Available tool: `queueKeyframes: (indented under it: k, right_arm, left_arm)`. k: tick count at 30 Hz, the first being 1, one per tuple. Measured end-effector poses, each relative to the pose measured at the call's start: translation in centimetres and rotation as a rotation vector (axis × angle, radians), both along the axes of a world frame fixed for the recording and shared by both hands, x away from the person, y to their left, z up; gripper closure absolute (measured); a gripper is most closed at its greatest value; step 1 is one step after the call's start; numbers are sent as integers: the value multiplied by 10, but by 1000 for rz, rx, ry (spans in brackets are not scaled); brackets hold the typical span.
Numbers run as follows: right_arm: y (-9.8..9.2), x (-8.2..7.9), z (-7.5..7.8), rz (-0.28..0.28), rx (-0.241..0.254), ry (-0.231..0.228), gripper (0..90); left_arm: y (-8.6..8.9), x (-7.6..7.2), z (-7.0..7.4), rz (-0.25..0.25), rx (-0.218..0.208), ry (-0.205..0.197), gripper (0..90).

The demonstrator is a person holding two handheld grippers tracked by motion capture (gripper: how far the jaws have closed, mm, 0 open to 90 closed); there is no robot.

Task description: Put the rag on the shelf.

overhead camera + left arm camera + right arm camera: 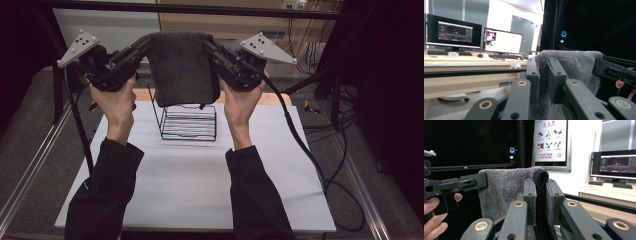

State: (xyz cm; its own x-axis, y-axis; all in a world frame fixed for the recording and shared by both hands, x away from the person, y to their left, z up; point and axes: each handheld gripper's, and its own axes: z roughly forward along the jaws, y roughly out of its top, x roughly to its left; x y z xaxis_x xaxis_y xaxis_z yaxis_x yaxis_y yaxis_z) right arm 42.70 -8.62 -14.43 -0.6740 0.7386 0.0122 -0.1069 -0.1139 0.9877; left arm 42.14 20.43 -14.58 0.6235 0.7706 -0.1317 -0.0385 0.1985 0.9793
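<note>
High view: left gripper (145, 45) and right gripper (209, 44) pinching top corners of one grey towel (182, 67), hanging above one wire rack (186, 120) on white table (200, 185). Keeping corners level, towel taut, probably lowering over rack.

Left gripper view: jaws clamping towel (574, 67) edge.

Right gripper view: jaws pinching towel (504, 192) fold; two grippers counted.

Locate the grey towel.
High view, top centre: the folded grey terry towel hangs between the left tool and right tool, above the black wire rack.
</note>
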Motion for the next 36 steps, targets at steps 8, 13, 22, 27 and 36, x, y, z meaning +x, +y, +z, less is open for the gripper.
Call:
queueKeyframes:
  k: [8, 13, 22, 27, 36]
  right_arm:
    - [3, 10, 13, 4, 13, -11, 809]
    - [9, 15, 22, 6, 14, -24, 809]
    - [17, 26, 36, -7, 16, -39, 809]
    - [21, 34, 42, -17, 2, -35, 809]
    - [22, 52, 43, -28, -2, -21, 809]
  left_arm:
    - [4, 9, 14, 1, -18, -9, 805]
    - [8, 12, 22, 15, -22, -14, 804]
    - [13, 19, 33, 33, -34, -21, 804]
    - [12, 26, 39, 61, -13, -21, 804]
    - [13, 46, 38, 47, -43, 4, 802]
